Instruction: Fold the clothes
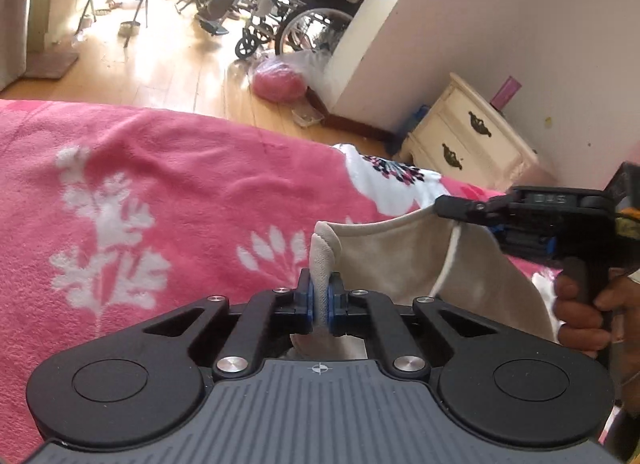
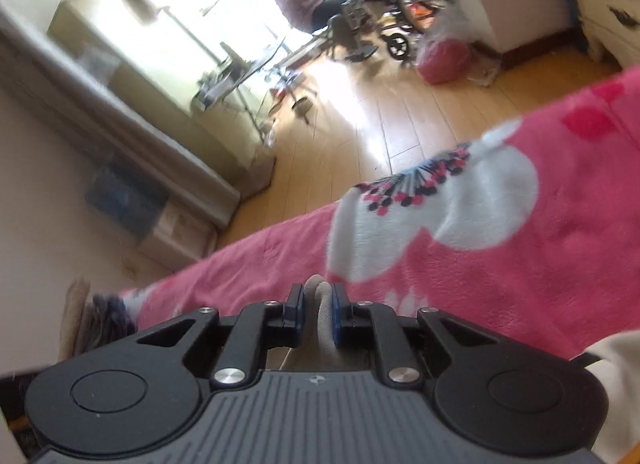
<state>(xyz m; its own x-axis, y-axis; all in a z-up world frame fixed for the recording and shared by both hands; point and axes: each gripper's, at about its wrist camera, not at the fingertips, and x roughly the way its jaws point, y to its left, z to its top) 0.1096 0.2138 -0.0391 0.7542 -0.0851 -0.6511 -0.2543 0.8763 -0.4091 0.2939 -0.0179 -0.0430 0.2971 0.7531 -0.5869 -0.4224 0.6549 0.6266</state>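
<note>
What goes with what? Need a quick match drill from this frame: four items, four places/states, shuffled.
Items
1. left gripper
2. beige garment
3. pink blanket
4. nightstand

Places/states
A. spread over the bed
B. against the wall past the bed
C. shut on a fold of fabric
D. held up between both grippers

Pairs: 1-C, 2-D, 3-A, 4-B
</note>
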